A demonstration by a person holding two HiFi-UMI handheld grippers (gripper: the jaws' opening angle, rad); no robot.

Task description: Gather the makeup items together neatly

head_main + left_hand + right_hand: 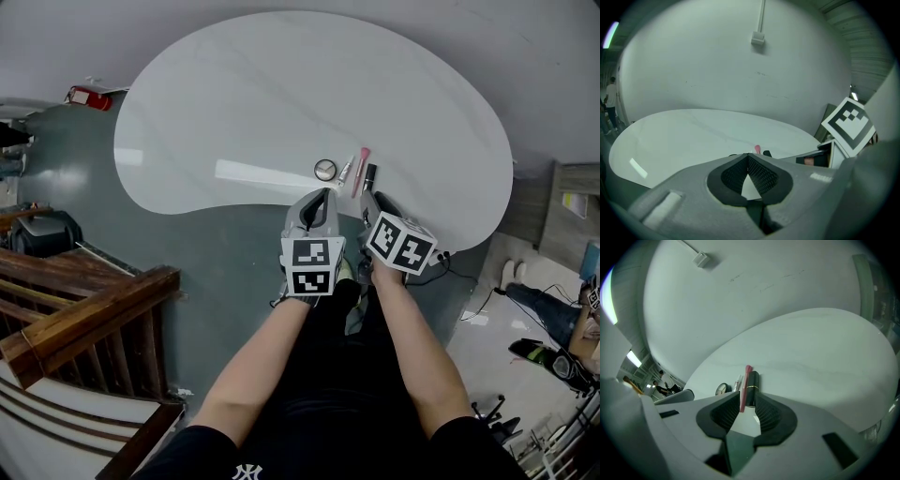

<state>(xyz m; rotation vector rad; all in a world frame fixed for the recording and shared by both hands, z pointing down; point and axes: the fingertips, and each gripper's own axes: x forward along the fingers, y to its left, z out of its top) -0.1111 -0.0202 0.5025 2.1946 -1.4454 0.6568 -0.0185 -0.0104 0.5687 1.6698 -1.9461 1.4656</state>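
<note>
Several makeup items lie side by side near the front edge of the white table [281, 94]: a round compact [325, 170], a slim pale tube [345, 172], a pink stick [360, 172] and a black lipstick [369, 176]. My left gripper [323, 195] hovers just short of the compact with its jaws shut and empty [748, 157]. My right gripper [367, 197] stands open just behind the lipstick. In the right gripper view the near ends of the lipstick [752, 389] and the pink stick [744, 387] show between the spread jaws [747, 399], untouched by the pads; the compact [722, 388] lies to their left.
The table's curved front edge runs right under both grippers. A wooden railing [75, 309] stands at the lower left over the grey floor. A red object [89, 97] lies on the floor at the far left. Cables and shoes [511, 274] sit on the right.
</note>
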